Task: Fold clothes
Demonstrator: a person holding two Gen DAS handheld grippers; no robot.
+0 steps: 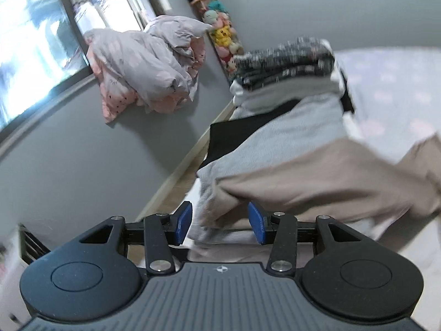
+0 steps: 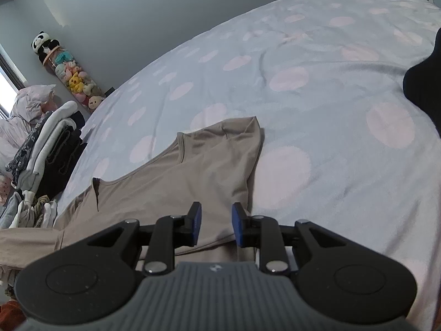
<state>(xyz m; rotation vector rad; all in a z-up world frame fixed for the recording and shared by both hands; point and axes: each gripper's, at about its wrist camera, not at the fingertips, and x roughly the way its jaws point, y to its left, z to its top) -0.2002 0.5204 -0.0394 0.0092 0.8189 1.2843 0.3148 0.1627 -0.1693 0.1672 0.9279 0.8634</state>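
Note:
A beige top (image 2: 193, 171) lies spread on the bed, neckline toward the far left. My right gripper (image 2: 216, 224) hovers over its near hem, the blue pads apart with flat cloth showing in the gap and nothing pinched. In the left wrist view the beige top (image 1: 317, 176) looks blurred and lies over a grey garment (image 1: 275, 138). My left gripper (image 1: 219, 223) stands open at their near left corner; the cloth edge lies between the pads and touches neither.
The bed sheet (image 2: 330, 96) is pale blue with pink dots. A stack of folded clothes (image 1: 286, 60) sits at the bed's left edge. Crumpled lilac bedding (image 1: 143, 69) and a tube of plush toys (image 1: 217, 24) stand by the grey wall. A dark shape (image 2: 424, 82) intrudes at right.

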